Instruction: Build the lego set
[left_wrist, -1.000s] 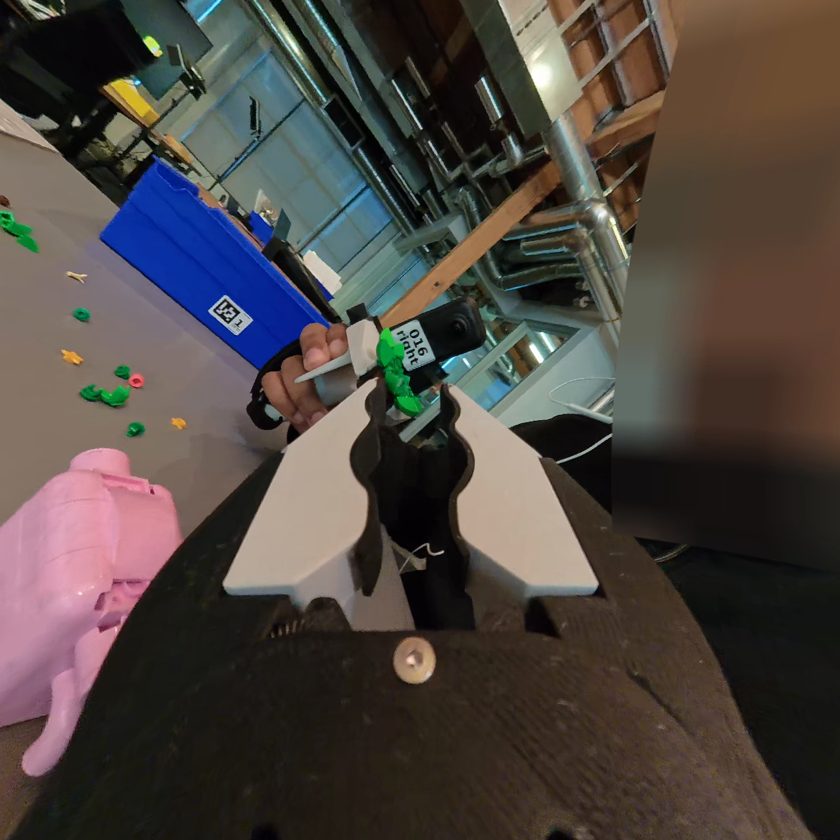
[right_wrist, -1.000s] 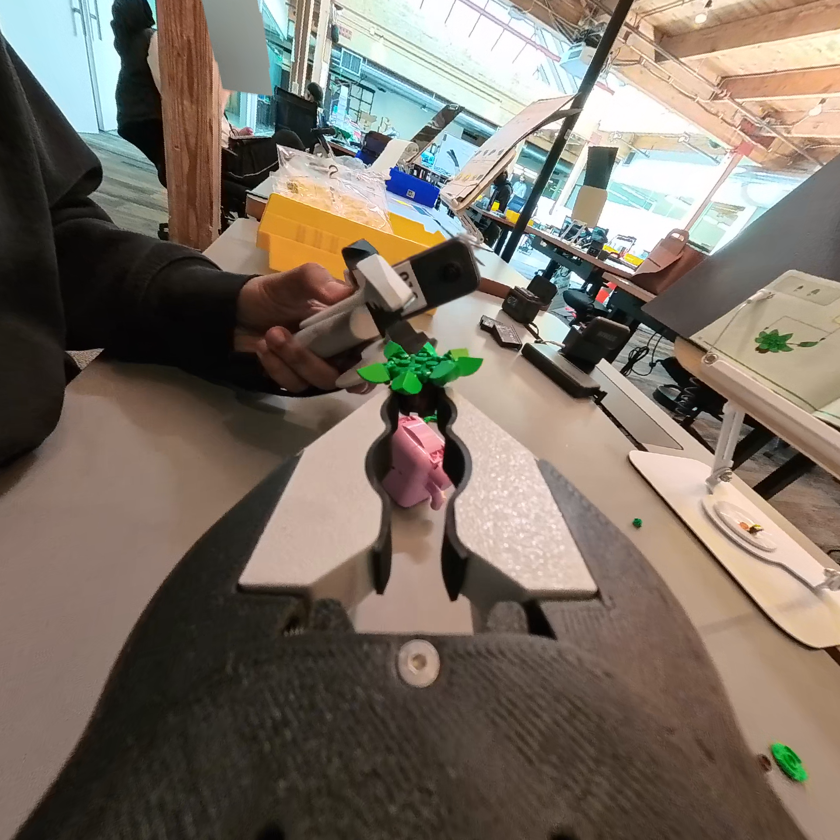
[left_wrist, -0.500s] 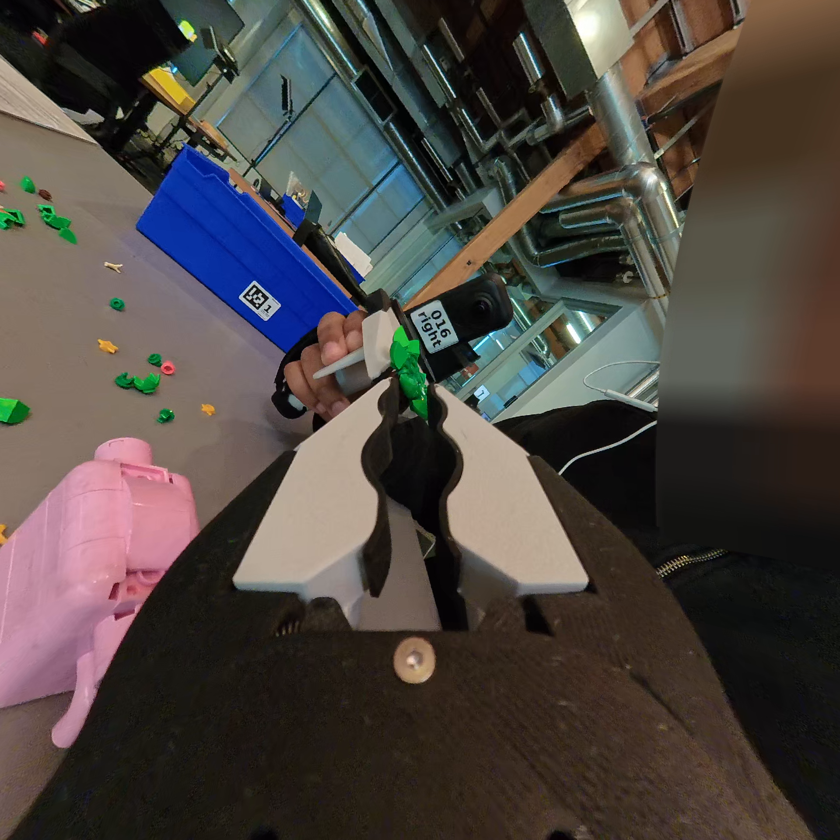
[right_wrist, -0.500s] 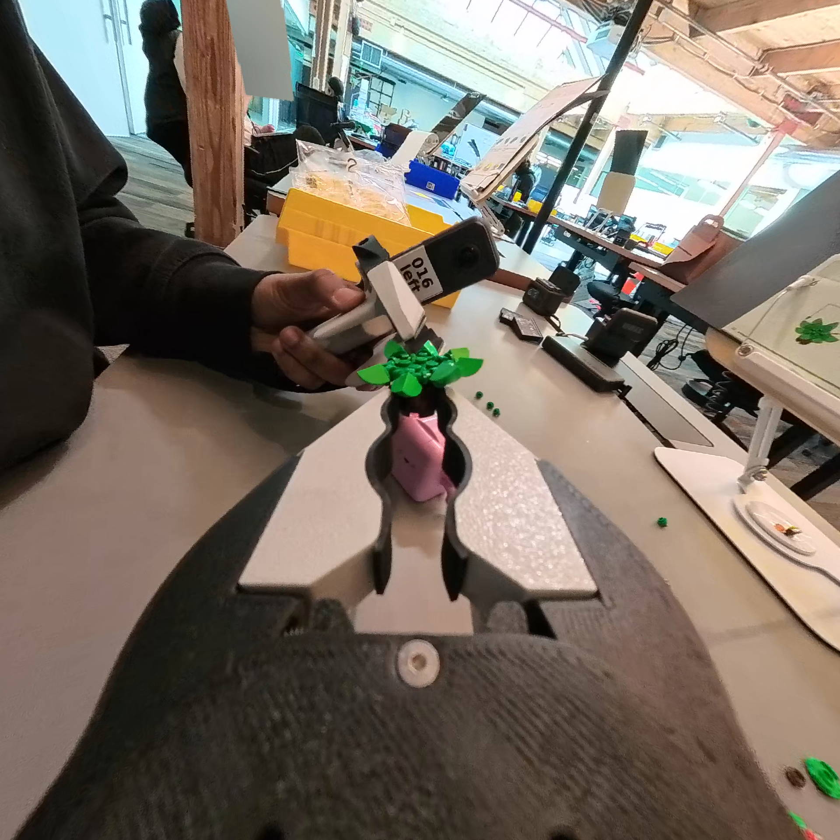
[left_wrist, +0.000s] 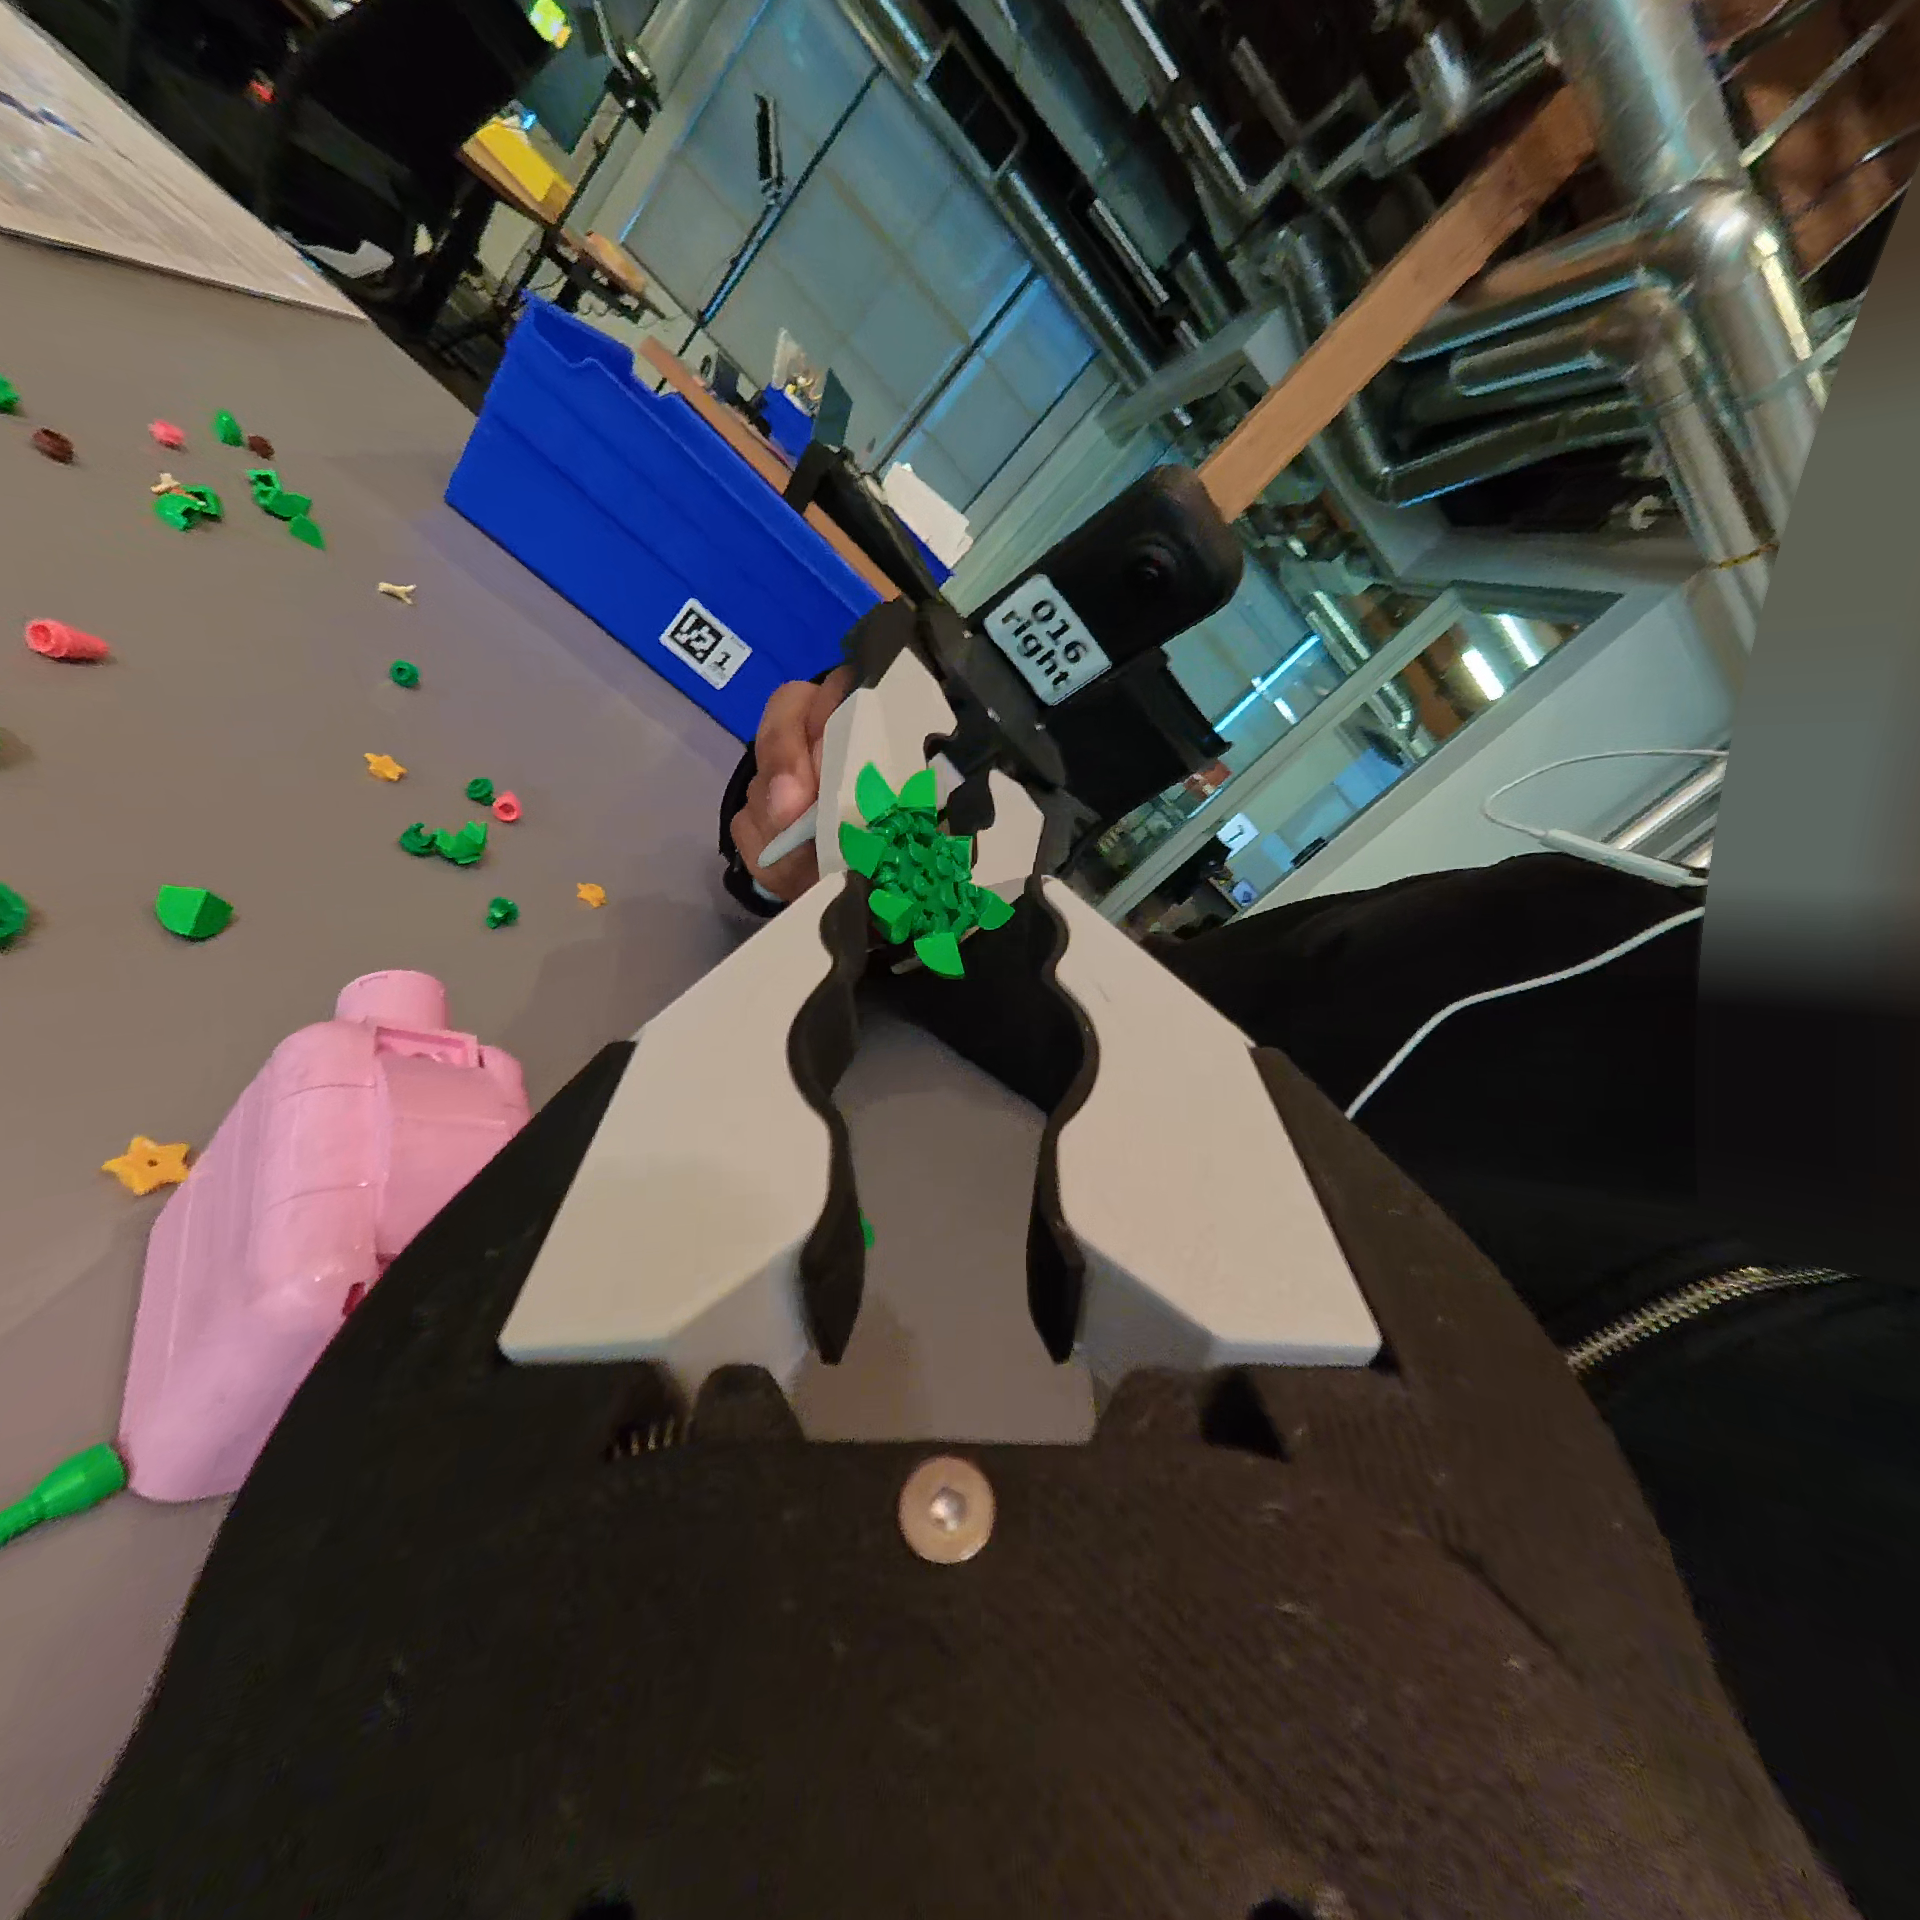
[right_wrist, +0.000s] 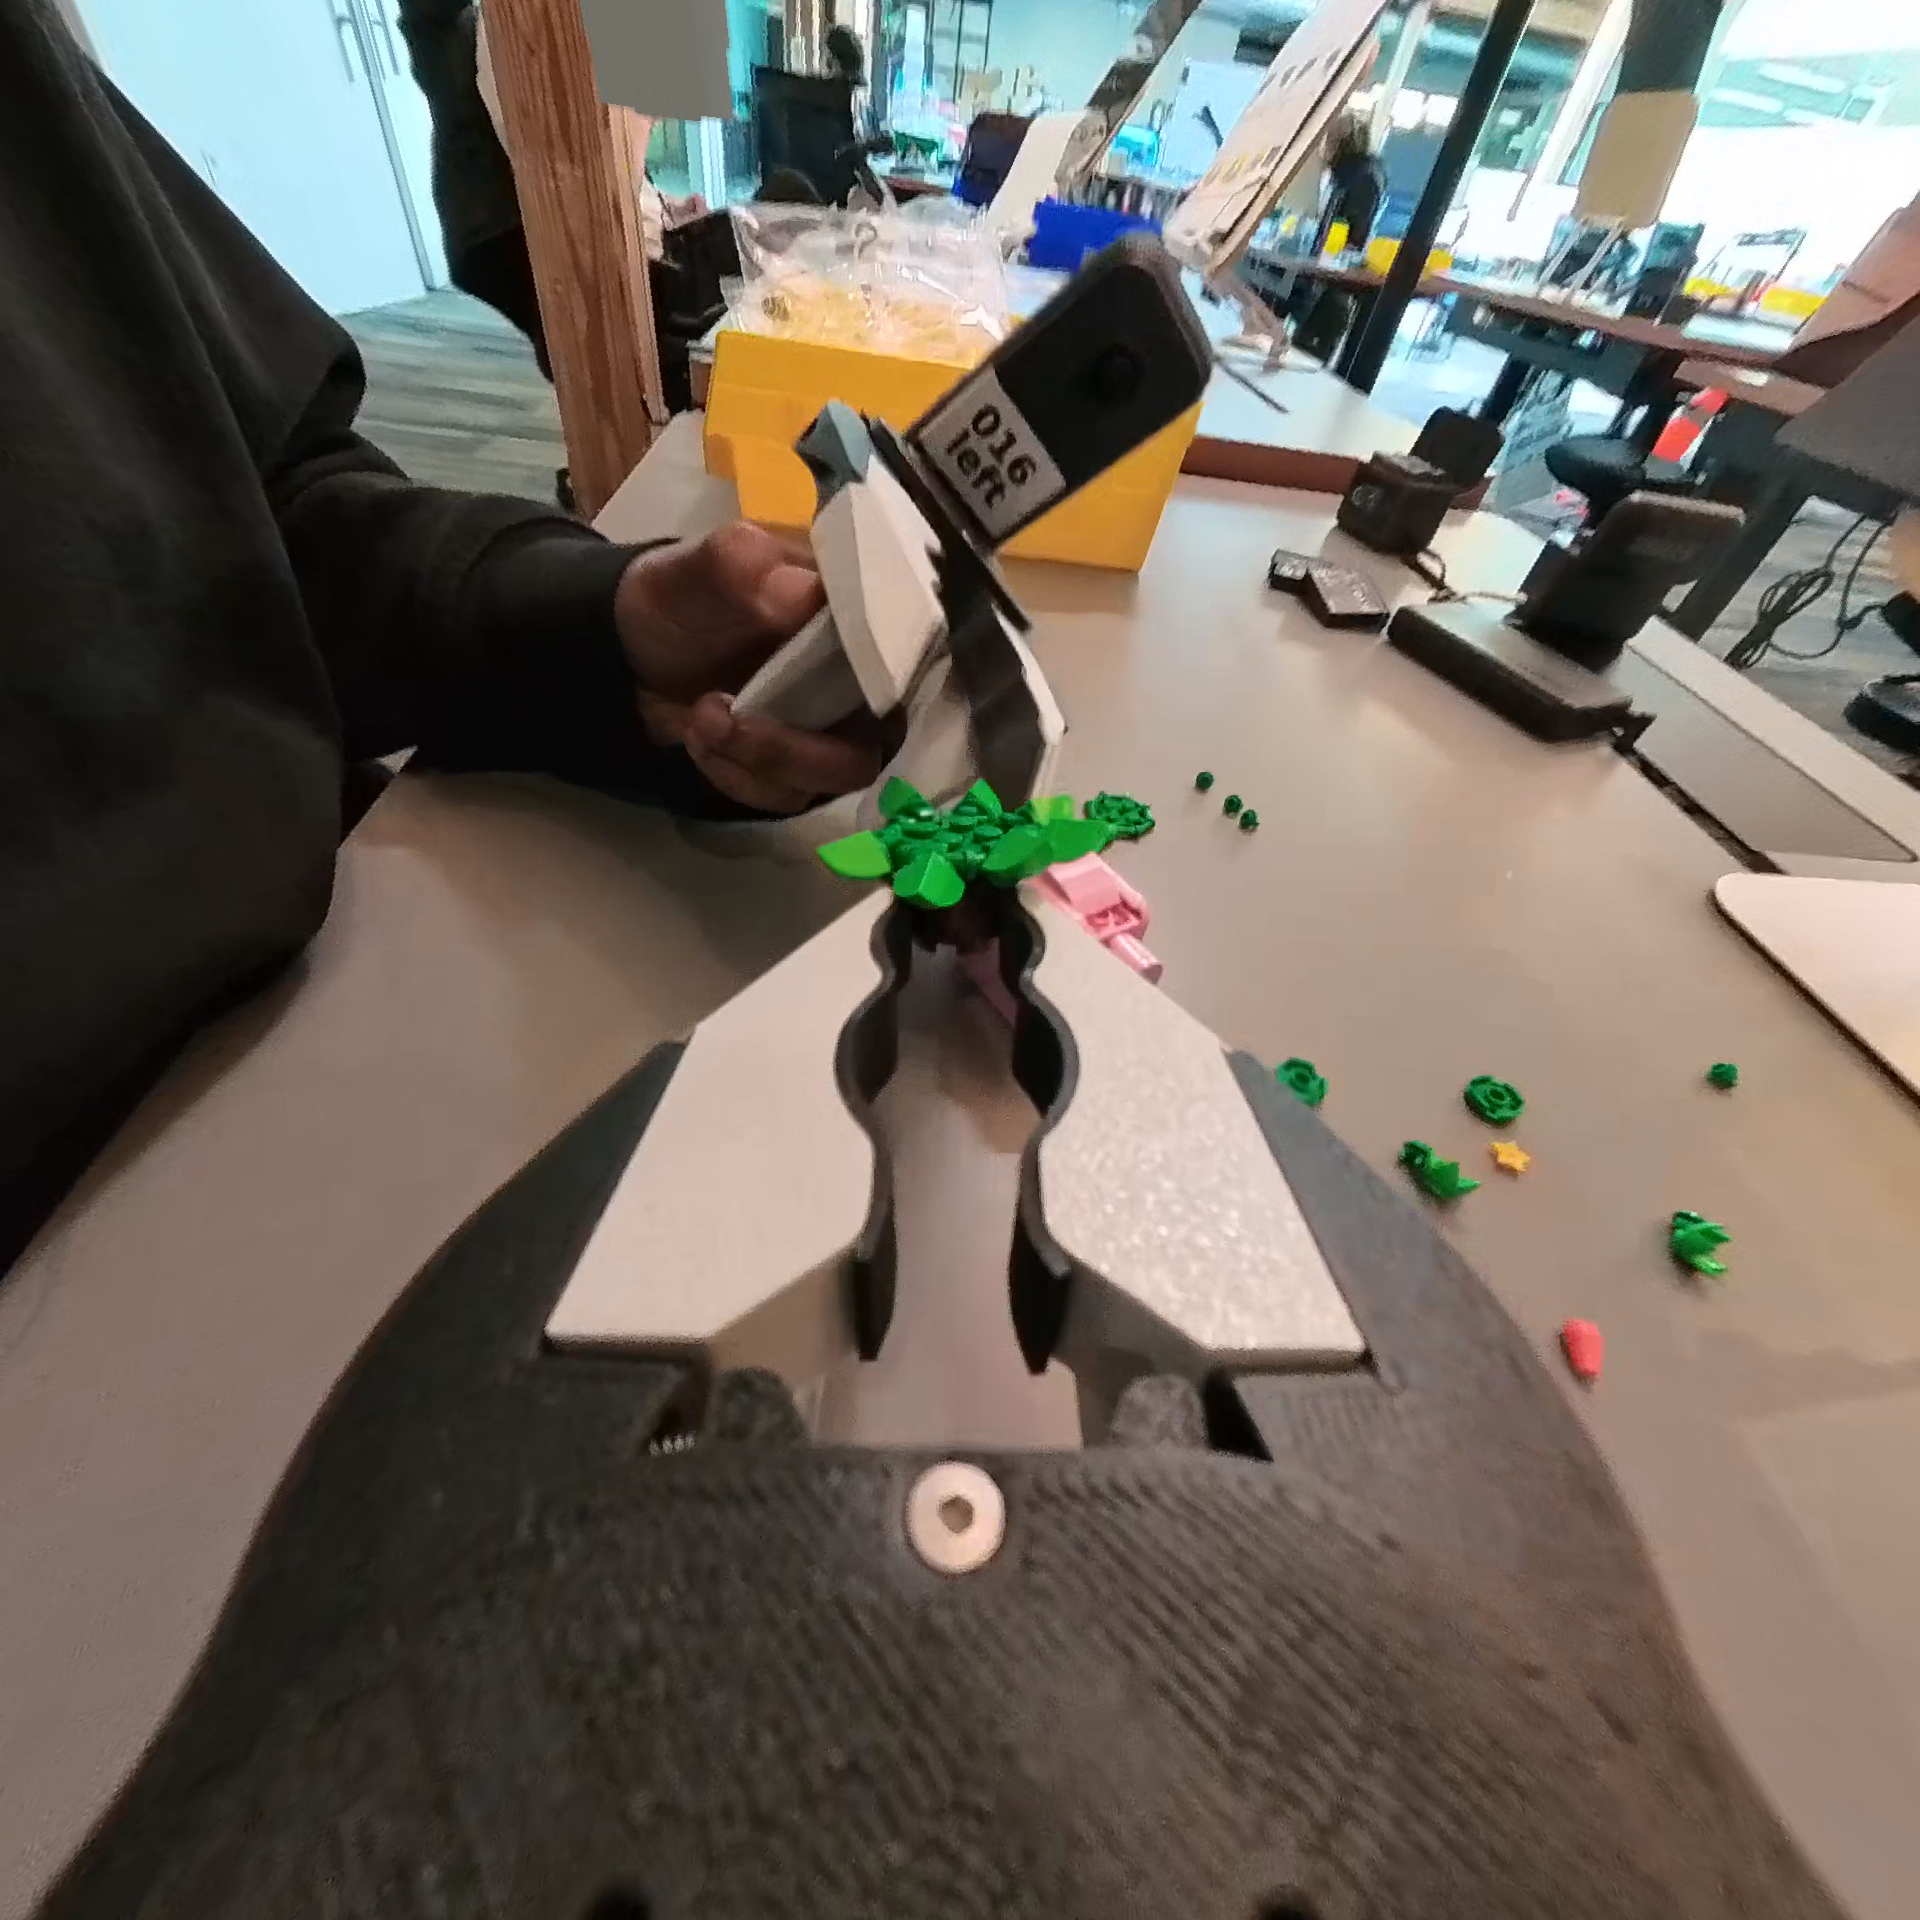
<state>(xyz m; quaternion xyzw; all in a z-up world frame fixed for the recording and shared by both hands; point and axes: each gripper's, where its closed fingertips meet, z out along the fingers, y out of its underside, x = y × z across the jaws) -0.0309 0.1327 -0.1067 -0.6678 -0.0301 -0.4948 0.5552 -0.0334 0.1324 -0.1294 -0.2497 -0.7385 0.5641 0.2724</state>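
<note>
Left gripper (left_wrist: 940, 914) now opened, released green leaf cluster (right_wrist: 961, 840).

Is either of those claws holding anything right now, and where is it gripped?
The right gripper pinches the green leaf cluster from below, by its dark underside or stem. The left gripper is open, holding nothing, its tips just beside the leaves.

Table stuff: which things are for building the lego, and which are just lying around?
For the build: green leafy lego cluster, gripped by the right gripper; open left gripper; big pink plastic lego block; loose green, yellow and pink lego bits.
Just lying about: blue plastic bin; yellow plastic bin; black gadgets; white cable.
</note>
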